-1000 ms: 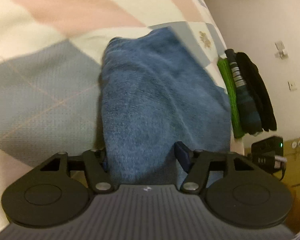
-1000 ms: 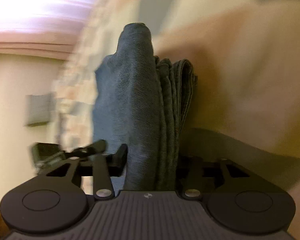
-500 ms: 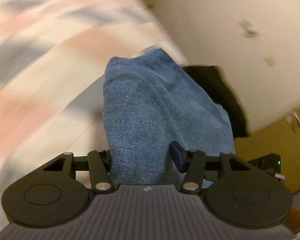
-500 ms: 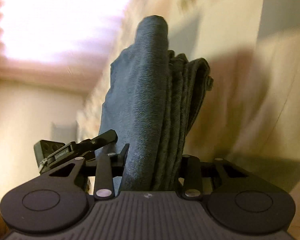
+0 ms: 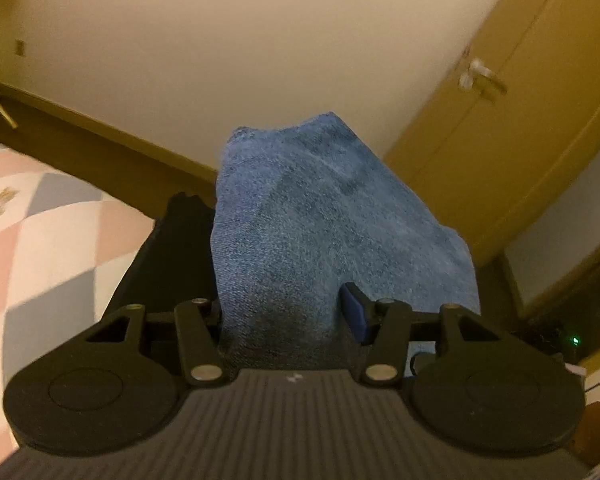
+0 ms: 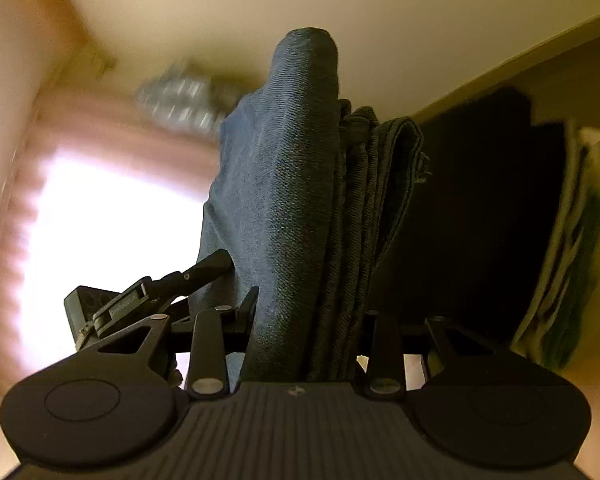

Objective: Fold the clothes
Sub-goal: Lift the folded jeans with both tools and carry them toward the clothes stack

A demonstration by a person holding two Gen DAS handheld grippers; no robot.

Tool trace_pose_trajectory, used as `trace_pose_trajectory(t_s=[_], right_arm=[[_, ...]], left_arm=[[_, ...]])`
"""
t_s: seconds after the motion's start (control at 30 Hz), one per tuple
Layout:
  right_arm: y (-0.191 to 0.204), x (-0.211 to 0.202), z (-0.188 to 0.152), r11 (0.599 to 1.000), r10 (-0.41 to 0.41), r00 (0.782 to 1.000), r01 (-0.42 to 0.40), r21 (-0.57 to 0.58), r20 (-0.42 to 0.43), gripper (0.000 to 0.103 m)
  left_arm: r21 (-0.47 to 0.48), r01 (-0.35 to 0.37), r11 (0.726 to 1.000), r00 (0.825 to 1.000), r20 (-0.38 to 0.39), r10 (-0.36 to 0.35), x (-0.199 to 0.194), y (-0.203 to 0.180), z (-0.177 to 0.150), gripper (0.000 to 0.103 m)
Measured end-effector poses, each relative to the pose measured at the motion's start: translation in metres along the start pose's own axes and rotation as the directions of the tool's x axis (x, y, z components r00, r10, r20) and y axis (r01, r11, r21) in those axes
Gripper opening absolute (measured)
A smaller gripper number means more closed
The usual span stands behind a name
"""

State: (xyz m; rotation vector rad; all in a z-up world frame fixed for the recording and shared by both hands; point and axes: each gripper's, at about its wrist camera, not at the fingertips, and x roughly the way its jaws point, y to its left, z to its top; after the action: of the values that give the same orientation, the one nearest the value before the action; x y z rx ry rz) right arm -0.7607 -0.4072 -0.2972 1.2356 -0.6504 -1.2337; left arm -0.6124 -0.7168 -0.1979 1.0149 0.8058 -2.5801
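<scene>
A folded bundle of blue jeans (image 5: pixel 320 208) is held up in the air between both grippers. My left gripper (image 5: pixel 284 312) is shut on one end of it, with the blue pad of its right finger (image 5: pixel 354 308) pressed into the denim. In the right wrist view the same jeans (image 6: pixel 284 180) stand on edge as a stack of several layers, and my right gripper (image 6: pixel 312 312) is shut across that stack. The left gripper's black body (image 6: pixel 140 304) shows at the left of that view, reaching into the bundle.
A bed with a pink, grey and white checked cover (image 5: pixel 40 240) lies low at the left, with a black garment (image 5: pixel 172 248) at its edge. A yellow door (image 5: pixel 500 140) with a metal handle (image 5: pixel 480 78) stands right. Dark folded clothes (image 6: pixel 480 200) and striped ones (image 6: pixel 572 240) are right.
Both grippers have lifted the jeans off the bed and swung them round toward the wall and door. Both pairs of jaws have drawn closer on the bundle.
</scene>
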Motion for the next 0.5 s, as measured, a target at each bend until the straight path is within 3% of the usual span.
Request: trace_pose_trajectory(t_s=[0.2, 0.3, 0.5], right_arm=[[-0.036, 0.03, 0.01, 0.993, -0.099, 0.992, 0.094, 0.075, 0.075, 0.036], [-0.037, 0.039, 0.006, 0.99, -0.134, 0.988, 0.131, 0.049, 0.076, 0.037], [-0.025, 0.036, 0.019, 0.989, -0.147, 0.989, 0.147, -0.019, 0.015, 0.041]], left_arm=[[0.04, -0.025, 0.999, 0.992, -0.119, 0.03, 0.071, 0.022, 0.02, 0.051], [0.016, 0.008, 1.0, 0.993, -0.118, -0.006, 0.082, 0.032, 0.013, 0.054], [0.058, 0.019, 0.998, 0.999, -0.043, -0.017, 0.055, 0.024, 0.009, 0.052]])
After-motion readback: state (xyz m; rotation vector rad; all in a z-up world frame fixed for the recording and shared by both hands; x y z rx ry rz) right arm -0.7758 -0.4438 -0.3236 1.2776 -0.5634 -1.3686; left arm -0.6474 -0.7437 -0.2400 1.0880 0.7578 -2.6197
